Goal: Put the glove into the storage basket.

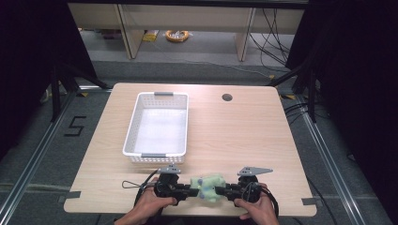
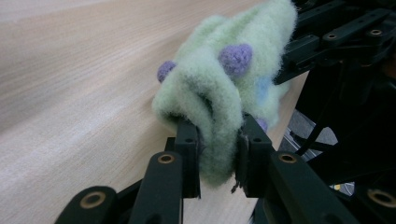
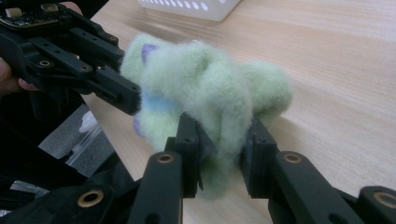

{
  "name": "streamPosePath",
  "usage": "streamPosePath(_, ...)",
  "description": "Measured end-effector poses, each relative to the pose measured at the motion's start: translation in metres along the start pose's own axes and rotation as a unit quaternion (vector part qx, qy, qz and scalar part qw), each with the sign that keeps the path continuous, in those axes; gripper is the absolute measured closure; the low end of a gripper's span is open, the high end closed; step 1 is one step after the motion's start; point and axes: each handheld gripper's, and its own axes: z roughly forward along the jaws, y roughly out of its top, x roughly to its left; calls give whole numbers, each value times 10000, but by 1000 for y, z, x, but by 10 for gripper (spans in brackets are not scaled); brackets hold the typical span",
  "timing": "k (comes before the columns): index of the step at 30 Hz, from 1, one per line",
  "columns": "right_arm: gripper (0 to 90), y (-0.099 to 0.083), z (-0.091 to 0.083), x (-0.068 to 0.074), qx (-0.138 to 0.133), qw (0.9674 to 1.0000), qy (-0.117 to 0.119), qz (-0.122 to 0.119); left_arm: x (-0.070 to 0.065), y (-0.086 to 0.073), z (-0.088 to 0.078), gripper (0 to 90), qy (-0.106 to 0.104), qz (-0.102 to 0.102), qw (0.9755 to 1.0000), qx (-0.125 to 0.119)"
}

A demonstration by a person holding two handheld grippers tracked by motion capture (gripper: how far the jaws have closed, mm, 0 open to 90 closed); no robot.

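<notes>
A fluffy pale green sock with purple and blue bobbles lies bunched near the table's front edge, between both grippers. My left gripper comes in from the left and is shut on the sock's left end; in the left gripper view the fleece is pinched between the two black pads of that gripper. My right gripper comes in from the right and is shut on the other end, where the sock bulges between the pads of the gripper. A hand holds each gripper.
A white perforated basket stands empty just behind the sock, left of the table's middle. A round cable hole sits at the back right. The light wooden table stretches bare to the right. A cable loops left of the left gripper.
</notes>
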Motion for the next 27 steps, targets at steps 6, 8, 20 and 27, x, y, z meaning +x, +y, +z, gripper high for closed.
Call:
streamPosePath(6,722,5,-3,12,-31,10000,61,62,0,1,-9,738,-94,74,9999,-56)
streamPosePath(8,722,7,-4,14,-50,9999,100,1,-2,2,-13,738,-79,119,9999,-82)
streamPosePath(20,724,31,-9,27,-65,9998,137,-131,-5,17,-33,737,74,358,9989,-310)
streamPosePath(27,726,59,-5,30,-100,9992,194,-343,-1,33,-53,737,135,356,9981,-476)
